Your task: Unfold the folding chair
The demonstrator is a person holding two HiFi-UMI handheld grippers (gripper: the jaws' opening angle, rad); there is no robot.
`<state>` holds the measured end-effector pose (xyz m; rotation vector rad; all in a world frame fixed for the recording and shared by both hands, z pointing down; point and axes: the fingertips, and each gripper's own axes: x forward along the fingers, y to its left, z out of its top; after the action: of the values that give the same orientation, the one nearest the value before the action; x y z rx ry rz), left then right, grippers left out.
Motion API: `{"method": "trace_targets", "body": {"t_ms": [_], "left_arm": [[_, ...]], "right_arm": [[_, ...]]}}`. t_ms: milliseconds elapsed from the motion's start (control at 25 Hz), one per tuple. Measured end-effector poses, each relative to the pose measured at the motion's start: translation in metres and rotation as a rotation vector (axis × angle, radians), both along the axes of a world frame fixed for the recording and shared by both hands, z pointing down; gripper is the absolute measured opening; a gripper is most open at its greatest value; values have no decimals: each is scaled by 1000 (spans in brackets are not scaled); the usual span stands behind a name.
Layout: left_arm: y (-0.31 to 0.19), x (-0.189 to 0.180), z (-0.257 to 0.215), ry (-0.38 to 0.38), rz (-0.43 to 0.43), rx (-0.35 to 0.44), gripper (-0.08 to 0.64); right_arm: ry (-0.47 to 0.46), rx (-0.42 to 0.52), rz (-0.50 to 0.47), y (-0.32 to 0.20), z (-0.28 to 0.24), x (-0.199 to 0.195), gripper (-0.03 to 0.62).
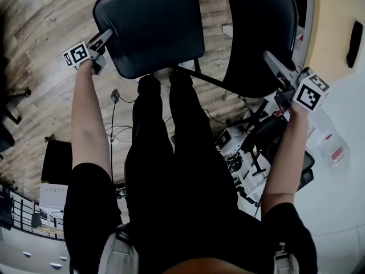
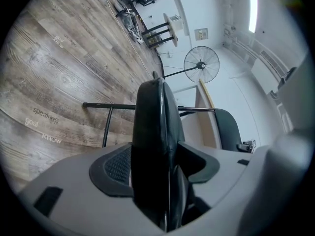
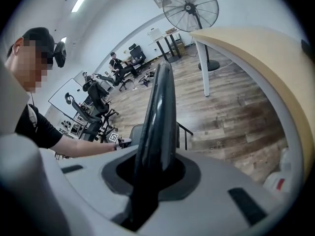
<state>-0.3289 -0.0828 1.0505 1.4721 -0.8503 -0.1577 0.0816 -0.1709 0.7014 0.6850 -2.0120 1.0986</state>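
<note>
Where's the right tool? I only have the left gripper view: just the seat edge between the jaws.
Observer: Head view shows the right tool at the side edge of the backrest.
Operator: Clamped?
Observer: Yes, right gripper view shows its jaws shut on the backrest.
Operator: Unfolded yet?
Observer: Partly, it seems: in head view the seat and backrest stand apart, a frame bar between them.
</note>
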Motion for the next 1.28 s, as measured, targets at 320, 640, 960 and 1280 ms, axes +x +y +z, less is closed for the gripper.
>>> {"method": "trace_targets", "body": {"t_ms": [320,640,960,1280], "left_arm": [[18,-29,-8,-185,-22,-37,316],[40,-51,-84,-378,47,-58,319],[46,-49,-229,-453,100,92,319],[78,0,-398,-489,186,323,319]], "right_arm": [[107,91,63,-6,1,-5,209],[157,330,194,-24,-83,2,256],[82,479,173,24,-164,-23,255],[-73,596,127,86,-237,-69,250]]}}
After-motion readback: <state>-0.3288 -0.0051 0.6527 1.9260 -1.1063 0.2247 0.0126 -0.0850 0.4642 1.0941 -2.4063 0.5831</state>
